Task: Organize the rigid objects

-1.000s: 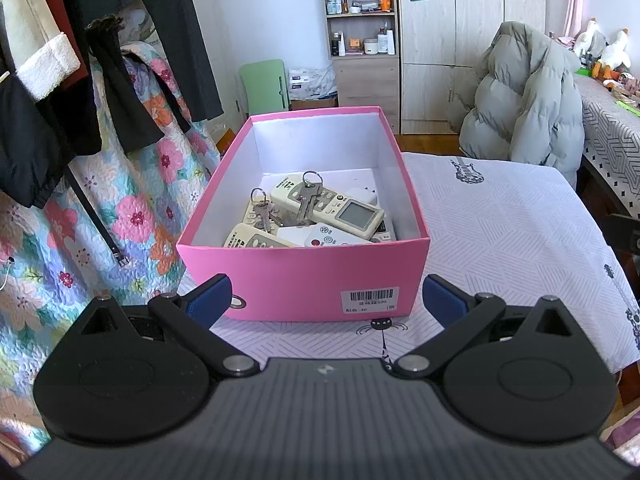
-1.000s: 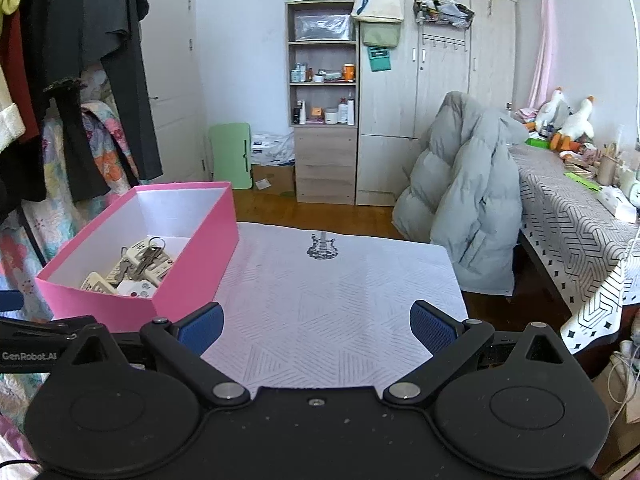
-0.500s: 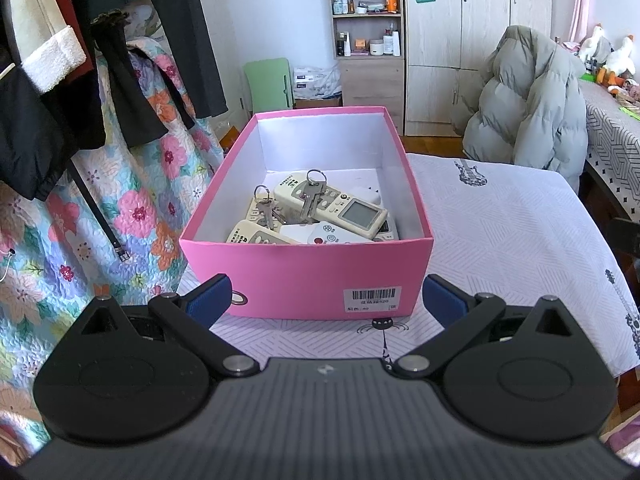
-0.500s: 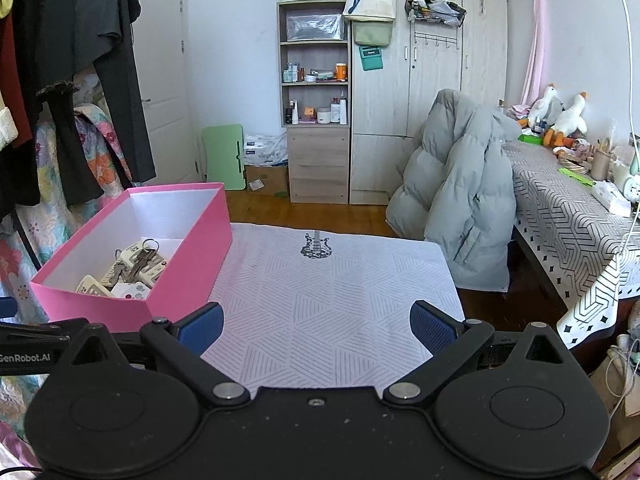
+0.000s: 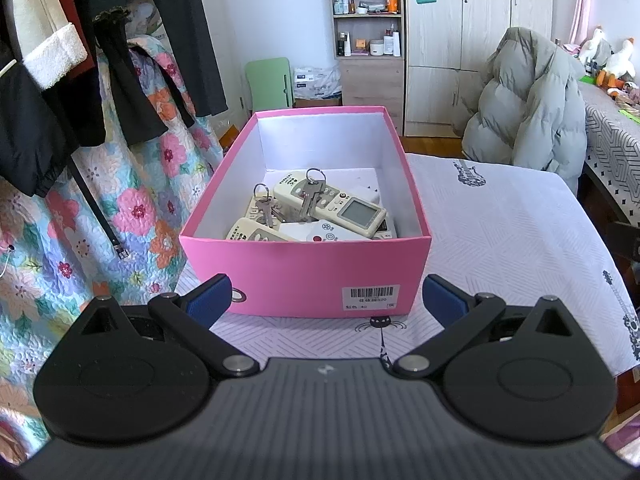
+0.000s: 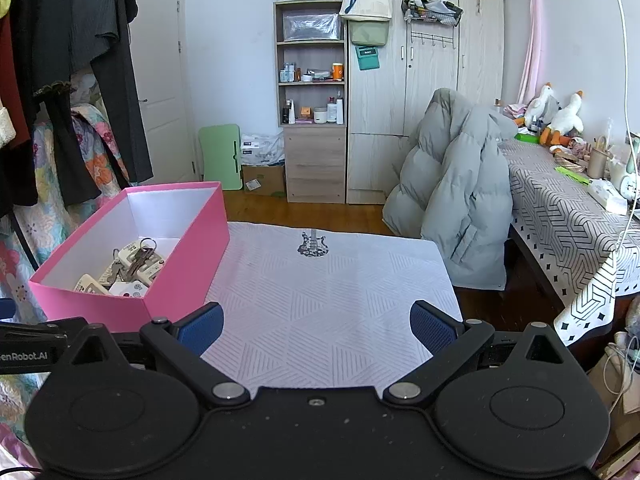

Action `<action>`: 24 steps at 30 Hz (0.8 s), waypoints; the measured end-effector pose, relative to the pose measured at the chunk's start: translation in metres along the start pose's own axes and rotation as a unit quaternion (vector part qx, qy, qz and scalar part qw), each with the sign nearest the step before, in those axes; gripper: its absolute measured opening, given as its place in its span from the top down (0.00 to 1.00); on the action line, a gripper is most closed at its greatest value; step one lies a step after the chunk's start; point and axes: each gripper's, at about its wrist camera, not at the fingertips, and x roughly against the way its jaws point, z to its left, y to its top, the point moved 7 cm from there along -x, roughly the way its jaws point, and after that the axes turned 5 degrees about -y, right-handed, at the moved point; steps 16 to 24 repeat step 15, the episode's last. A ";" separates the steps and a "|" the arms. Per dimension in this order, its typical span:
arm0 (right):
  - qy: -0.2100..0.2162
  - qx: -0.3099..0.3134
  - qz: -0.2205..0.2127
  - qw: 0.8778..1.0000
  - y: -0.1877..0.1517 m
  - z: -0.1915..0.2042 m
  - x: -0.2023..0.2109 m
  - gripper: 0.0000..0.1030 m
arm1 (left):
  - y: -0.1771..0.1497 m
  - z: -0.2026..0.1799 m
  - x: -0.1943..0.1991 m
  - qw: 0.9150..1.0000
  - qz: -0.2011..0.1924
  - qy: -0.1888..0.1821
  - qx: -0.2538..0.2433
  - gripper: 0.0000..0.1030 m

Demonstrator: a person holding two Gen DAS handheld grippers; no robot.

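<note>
White patterned tablecloth [image 6: 328, 300] under my view, pink box [image 5: 304, 276] at its left edge, remotes [image 5: 332, 204] and keys [image 5: 310, 196] piled inside, my left gripper [image 5: 326, 300] spread wide, empty, my right gripper [image 6: 316, 326] likewise

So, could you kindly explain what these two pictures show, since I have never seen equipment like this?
There is no robot here: a person holds a hand tool with two fingers in each hand, and a wide-angle camera on each tool looks forward along its fingers. The black shapes with blue pads at the bottom are those tools. One picture is from the left gripper, the other from the right gripper. Both are open and hold nothing. On the table's white cloth stands a pink box with no lid. Inside lie several remote controls with two bunches of keys on top of them. The cloth beside the box is bare.
</note>
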 end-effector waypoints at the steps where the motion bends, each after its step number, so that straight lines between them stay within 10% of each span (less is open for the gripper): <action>1: 0.000 0.000 0.001 1.000 0.000 0.000 0.000 0.02 | 0.000 0.000 0.001 1.000 -0.001 0.001 -0.001 0.00; 24: -0.002 -0.001 0.001 1.000 -0.002 -0.002 0.001 0.02 | 0.000 -0.002 0.002 1.000 -0.001 0.004 -0.003 0.00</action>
